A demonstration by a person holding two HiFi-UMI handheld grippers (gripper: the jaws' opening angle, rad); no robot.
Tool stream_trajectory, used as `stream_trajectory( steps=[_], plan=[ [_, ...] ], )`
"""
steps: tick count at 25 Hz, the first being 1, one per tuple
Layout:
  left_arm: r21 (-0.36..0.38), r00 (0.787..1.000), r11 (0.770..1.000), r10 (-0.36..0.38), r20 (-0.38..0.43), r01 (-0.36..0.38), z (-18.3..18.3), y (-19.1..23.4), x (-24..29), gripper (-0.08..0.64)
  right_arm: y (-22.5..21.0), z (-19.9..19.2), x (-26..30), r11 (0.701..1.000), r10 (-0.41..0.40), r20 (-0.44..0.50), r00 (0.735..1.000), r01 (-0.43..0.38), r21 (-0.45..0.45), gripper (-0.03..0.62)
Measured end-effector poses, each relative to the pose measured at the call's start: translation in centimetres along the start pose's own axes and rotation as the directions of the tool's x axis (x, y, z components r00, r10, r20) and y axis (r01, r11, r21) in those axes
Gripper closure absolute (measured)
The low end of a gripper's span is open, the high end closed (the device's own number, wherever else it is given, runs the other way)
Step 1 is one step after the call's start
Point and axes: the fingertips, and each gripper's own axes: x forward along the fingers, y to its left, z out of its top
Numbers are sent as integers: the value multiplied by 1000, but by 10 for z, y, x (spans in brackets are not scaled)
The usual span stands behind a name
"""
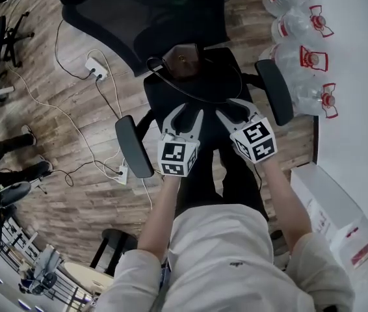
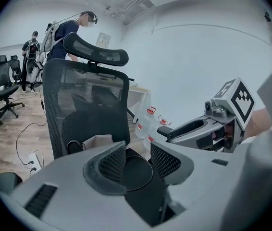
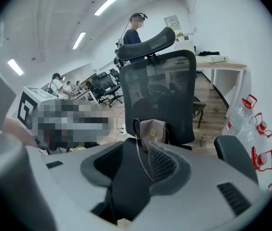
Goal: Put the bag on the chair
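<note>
A small brown bag [image 1: 183,62] stands on the seat of the black office chair [image 1: 216,86], leaning against the mesh backrest, and its thin strap [image 1: 197,97] loops forward over the seat. My left gripper [image 1: 192,110] and right gripper [image 1: 228,108] hover side by side above the seat's front, well short of the bag, both open with nothing between the jaws. In the right gripper view the bag [image 3: 154,131] sits beyond the open right gripper [image 3: 131,165]. The left gripper view shows the bag [image 2: 97,141] past the open left gripper [image 2: 137,162].
Large water bottles [image 1: 304,60] line the edge of a white table [image 1: 366,122] at the right, with a white box [image 1: 337,216] nearer me. The chair's armrests [image 1: 133,146] flank the seat. A power strip and cables [image 1: 96,67] lie on the wooden floor. People stand beyond the chair [image 3: 135,30].
</note>
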Motion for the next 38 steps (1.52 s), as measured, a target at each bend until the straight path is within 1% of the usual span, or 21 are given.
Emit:
stream_trajectory(
  steps=[5,13,19,28,32,34,38],
  plan=[
    [2,999,1000,17,30,-17,9,-30,-16,402,8,-1,-33,999,20,31,999,-19,-29,430],
    [13,993,998,59,105,-60,26,-78,-48,402,22,-4,-92,996,51,106,993,-44,-72,453],
    [17,985,996,84,147,-88,23,-114,-82,402,36,-11,-135,994,65,155,986,-50,-99,469],
    [29,974,992,111,195,-119,14,-158,-134,408,63,-26,-187,988,97,217,971,-68,-137,495],
    [30,969,991,118,215,-127,16,-173,-155,422,77,-24,-206,985,115,244,963,-78,-156,509],
    [38,966,991,119,230,-131,20,-179,-164,439,84,-21,-214,981,128,260,957,-84,-175,516],
    [56,958,989,117,262,-136,31,-191,-177,450,97,-11,-231,973,151,294,944,-90,-211,535]
  ],
)
